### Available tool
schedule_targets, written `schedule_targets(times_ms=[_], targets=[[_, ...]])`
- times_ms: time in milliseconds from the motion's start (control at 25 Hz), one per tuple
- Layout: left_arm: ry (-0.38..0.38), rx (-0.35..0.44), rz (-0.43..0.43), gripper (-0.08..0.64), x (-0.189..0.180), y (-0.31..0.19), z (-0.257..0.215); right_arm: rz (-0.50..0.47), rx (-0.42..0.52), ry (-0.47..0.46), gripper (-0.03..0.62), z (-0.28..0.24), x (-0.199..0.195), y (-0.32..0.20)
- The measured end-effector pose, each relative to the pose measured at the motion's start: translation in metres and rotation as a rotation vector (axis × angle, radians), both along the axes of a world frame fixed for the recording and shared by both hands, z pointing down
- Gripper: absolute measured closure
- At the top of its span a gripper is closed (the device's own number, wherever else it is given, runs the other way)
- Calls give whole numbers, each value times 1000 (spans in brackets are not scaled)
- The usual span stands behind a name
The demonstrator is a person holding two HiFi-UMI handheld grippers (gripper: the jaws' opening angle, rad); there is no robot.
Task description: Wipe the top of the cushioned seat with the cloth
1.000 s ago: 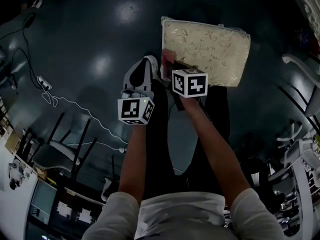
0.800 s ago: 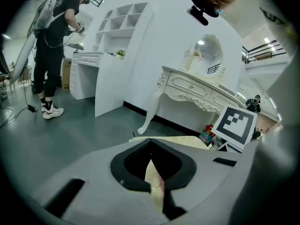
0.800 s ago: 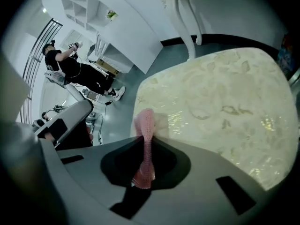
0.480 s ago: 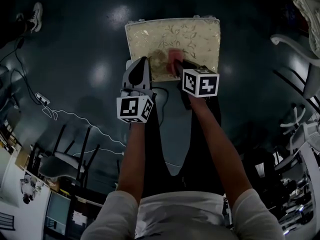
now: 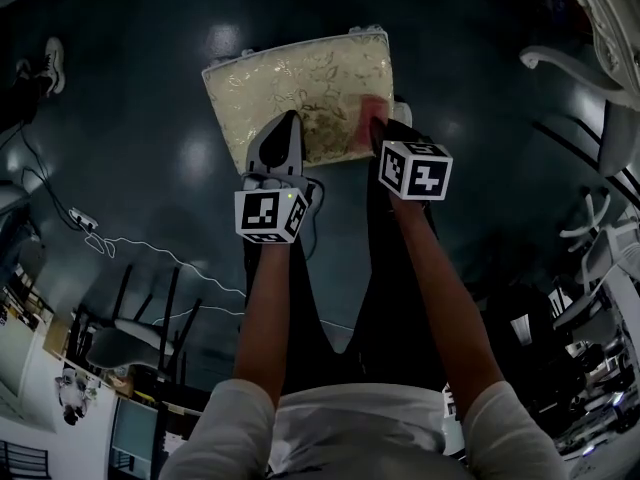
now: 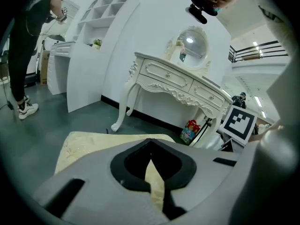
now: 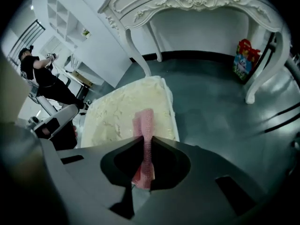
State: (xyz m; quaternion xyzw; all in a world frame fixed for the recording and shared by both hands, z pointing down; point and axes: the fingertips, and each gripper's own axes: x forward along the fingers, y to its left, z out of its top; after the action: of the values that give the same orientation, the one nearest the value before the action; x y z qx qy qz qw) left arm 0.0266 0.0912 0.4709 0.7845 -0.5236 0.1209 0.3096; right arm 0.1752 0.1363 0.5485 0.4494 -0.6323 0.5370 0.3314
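Observation:
The cream patterned seat cushion (image 5: 300, 93) lies on the dark floor ahead of me. My right gripper (image 5: 380, 126) is shut on a pink cloth (image 5: 373, 108), which rests on the cushion's near right part. In the right gripper view the cloth (image 7: 144, 125) runs out from between the jaws onto the cushion (image 7: 122, 111). My left gripper (image 5: 288, 123) hovers over the cushion's near edge, left of the cloth. Its jaws are shut with nothing in them. The cushion (image 6: 89, 146) shows beyond them and through the slit.
A white carved dressing table (image 6: 178, 83) with a mirror stands beyond the cushion, a colourful box (image 7: 243, 55) by its leg. A white cable (image 5: 160, 258) and dark chairs (image 5: 120, 318) are at my left. White furniture (image 5: 600, 58) is at the right. A person (image 6: 28, 46) stands far left.
The right gripper has dragged the pink cloth from the cushion's left near corner across to its right near part. The left gripper, earlier beside the cushion, is now over its near edge.

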Motion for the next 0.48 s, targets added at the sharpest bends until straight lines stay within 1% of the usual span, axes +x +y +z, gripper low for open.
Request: schedule_targets(times_ms=[160, 200, 360, 480], targets=[[-1, -1, 15, 549, 15, -5, 3, -37, 14, 183, 565, 2, 32, -5], [-1, -2, 17, 548, 17, -5, 3, -39, 16, 205, 565, 5, 38, -6], [-1, -3, 20, 549, 19, -7, 3, -24, 20, 170, 566, 19, 49, -9], [0, -9, 16, 549, 21, -7, 6, -11, -10, 163, 566, 40, 60, -8]])
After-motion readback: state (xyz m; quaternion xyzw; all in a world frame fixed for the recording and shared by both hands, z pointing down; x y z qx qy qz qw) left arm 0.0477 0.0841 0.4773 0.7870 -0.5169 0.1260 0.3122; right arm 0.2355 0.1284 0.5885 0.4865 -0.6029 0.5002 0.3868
